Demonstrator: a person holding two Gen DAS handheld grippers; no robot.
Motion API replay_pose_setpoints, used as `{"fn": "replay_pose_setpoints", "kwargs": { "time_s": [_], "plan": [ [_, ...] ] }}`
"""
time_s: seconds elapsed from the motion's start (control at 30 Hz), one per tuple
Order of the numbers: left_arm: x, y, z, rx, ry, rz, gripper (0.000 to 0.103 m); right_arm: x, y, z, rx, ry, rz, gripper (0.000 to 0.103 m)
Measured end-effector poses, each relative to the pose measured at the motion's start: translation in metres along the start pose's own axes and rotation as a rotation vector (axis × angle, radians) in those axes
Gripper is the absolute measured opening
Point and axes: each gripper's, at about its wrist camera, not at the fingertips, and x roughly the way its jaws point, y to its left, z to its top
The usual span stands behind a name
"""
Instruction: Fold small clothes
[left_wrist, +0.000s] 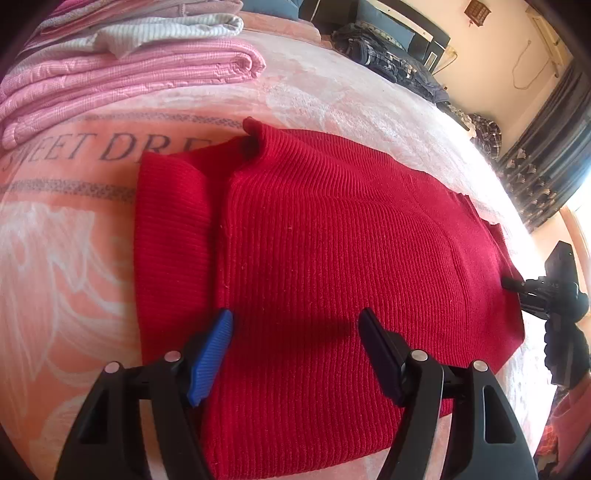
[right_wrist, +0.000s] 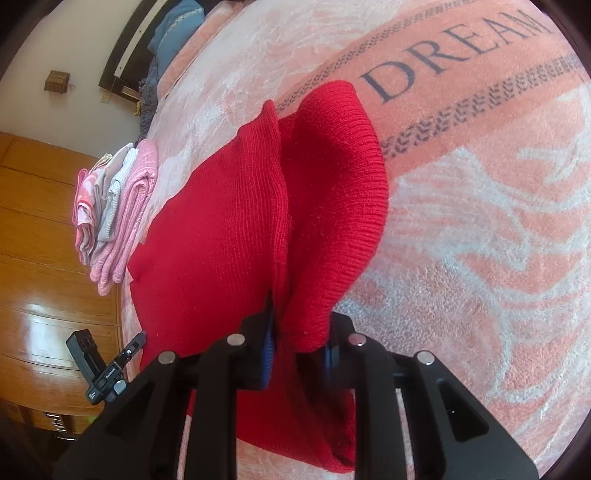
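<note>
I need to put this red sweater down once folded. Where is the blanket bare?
Bare blanket lies beyond the red sweater, around the DREAM lettering. Crowded: the folded pink stack near the bed's edge, and dark clothes by the headboard.

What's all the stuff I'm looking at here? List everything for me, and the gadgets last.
red knitted sweater: one, red, flat on the blanket, one part folded over.
blanket: one, peach with white swirls and dark lettering, covering the bed.
stack of folded clothes: one pile, pink and white, on the blanket beyond the sweater.
dark clothes: one heap, blue and plaid, at the bed's far edge.
wooden cabinet: one, brown, beside the bed.
curtain: one, dark, by the bright window.
left gripper: one, black with blue pad, open above the sweater.
right gripper: one, black, closed on a sweater fold.
</note>
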Motion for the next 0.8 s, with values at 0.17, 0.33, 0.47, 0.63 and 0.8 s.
{"fn": "replay_pose_setpoints", "kwargs": {
  "time_s": [0.17,0.33,0.47,0.63,0.8],
  "plan": [
    [-0.026,0.007,0.003,-0.009,-0.034,-0.043,0.070,-0.018,0.067,0.005,-0.101,-0.024,0.011,0.017],
    [-0.041,0.019,0.002,0.005,-0.039,-0.061,0.071,0.000,0.162,-0.003,-0.259,0.013,-0.014,0.016],
    [-0.047,0.033,0.000,-0.013,-0.046,-0.075,0.071,0.031,0.220,-0.013,-0.333,0.054,0.007,0.016],
    [-0.047,0.049,-0.006,-0.032,-0.045,-0.070,0.071,0.089,0.256,-0.035,-0.387,0.139,-0.026,0.016],
    [-0.048,0.060,-0.007,-0.062,-0.048,-0.075,0.071,0.131,0.257,-0.054,-0.413,0.218,-0.015,0.039]
  ]
}}
